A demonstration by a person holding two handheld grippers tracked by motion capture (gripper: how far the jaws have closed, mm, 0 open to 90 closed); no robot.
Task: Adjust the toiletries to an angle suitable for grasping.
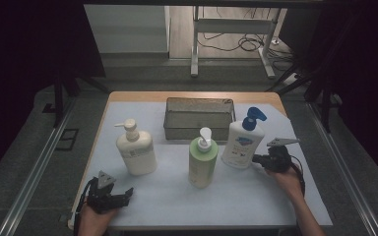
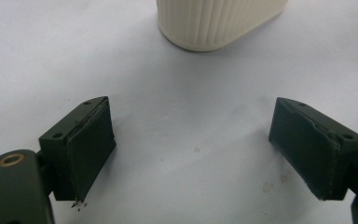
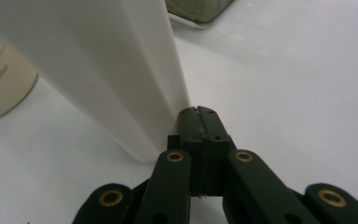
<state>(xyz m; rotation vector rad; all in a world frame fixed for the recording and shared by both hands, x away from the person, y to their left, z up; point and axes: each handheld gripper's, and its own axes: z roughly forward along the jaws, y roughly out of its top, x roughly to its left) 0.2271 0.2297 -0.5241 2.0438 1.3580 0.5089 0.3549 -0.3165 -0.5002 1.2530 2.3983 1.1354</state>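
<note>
Three pump bottles stand on the white table cover: a cream one at the left, a green one in the middle, and a white one with a blue pump at the right. My right gripper is shut with nothing between its jaws. In the right gripper view its tip rests against the lower edge of the white bottle. My left gripper lies near the front left corner, open. In the left gripper view its jaws stand wide apart, short of the cream bottle's ribbed base.
A metal mesh basket stands behind the bottles at the table's far side; its corner appears in the right gripper view. A labelled bottle stands past the white one there. Bare white cover lies along the front.
</note>
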